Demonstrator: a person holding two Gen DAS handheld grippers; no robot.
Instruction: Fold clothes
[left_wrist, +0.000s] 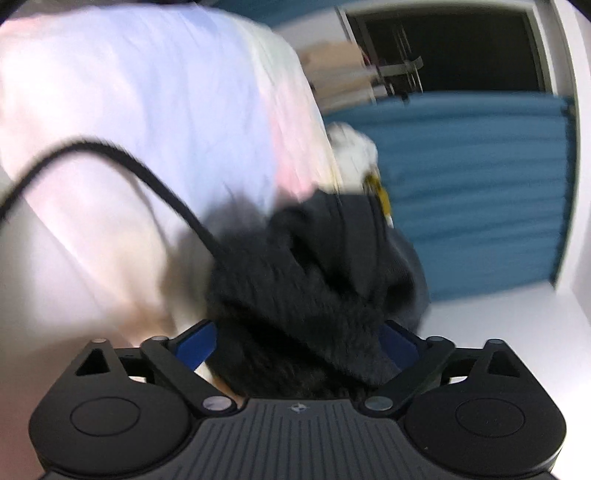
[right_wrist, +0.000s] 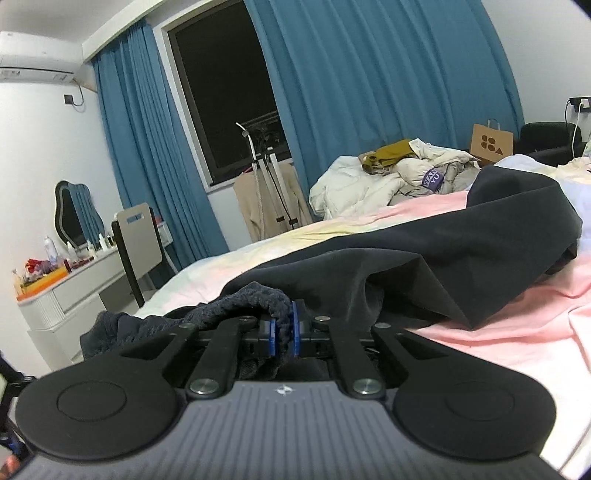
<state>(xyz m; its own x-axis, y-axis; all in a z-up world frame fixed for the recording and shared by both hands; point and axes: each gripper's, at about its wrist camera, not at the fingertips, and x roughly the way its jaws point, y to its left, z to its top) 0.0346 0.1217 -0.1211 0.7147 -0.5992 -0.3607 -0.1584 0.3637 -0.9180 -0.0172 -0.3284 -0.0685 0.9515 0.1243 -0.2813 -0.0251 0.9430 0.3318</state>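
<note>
My right gripper (right_wrist: 283, 328) was closed tight on a fleecy hem of the dark garment (right_wrist: 443, 254), the blue pads pinching the fabric between them with almost no gap. From that pinch the garment ran away from me across the bed (right_wrist: 517, 332), lying crumpled on the pink and pale yellow sheet, one stiff fold standing up just beyond my fingers.

My left gripper (left_wrist: 299, 347) stood with its jaws well apart, and a thick bundle of the same dark garment (left_wrist: 314, 280) filled the space between the blue pads (left_wrist: 195, 343); the view was blurred, so I could not tell whether the pads pressed on the cloth or merely flanked it. A black cord (left_wrist: 122, 162) arched over the sheet beside that bundle.

Beyond the garment, at the far end of the bed, lay a heap of white bedding (right_wrist: 388, 184) with a mustard-coloured item (right_wrist: 388, 153) on top. A brown paper bag (right_wrist: 491, 142) stood behind the heap (its contents were not visible). Blue curtains (right_wrist: 369, 92) hung behind the bed around a dark window (right_wrist: 229, 92).
</note>
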